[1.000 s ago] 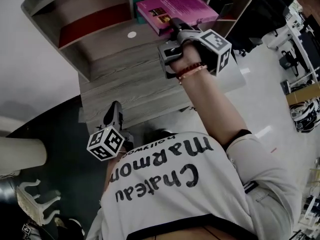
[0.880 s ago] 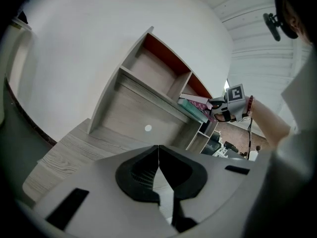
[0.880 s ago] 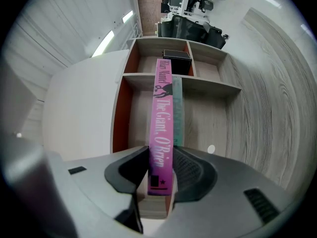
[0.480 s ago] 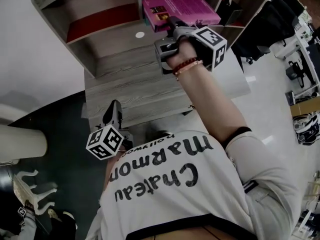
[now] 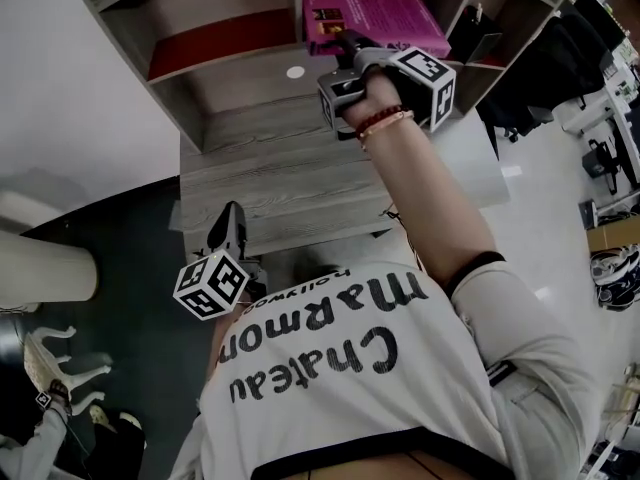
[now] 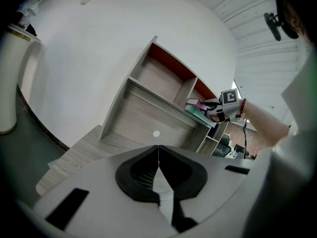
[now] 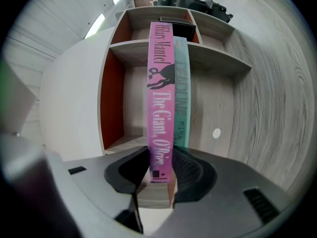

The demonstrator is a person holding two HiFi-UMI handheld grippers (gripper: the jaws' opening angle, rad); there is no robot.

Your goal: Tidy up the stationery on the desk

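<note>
Right gripper (image 7: 161, 176) clamped on two books at the shelf unit (image 5: 225, 30); left gripper (image 6: 158, 168) closed and empty.

The right gripper's jaws are seen set roughly half apart, with a pink book (image 7: 160, 98) and a teal book (image 7: 181, 100) gripped together between the pads, spines toward the camera. One pad is pressed on the pink book's side, the other on the teal book's. In the head view the pair is held cover-up at the mouth of the unit's middle compartment; whether it rests on the board cannot be told. The left gripper's jaws are observed meeting at the tips, with nothing between them. It is held low, at the front edge of the desk (image 5: 270, 180), well apart from the books.
</note>
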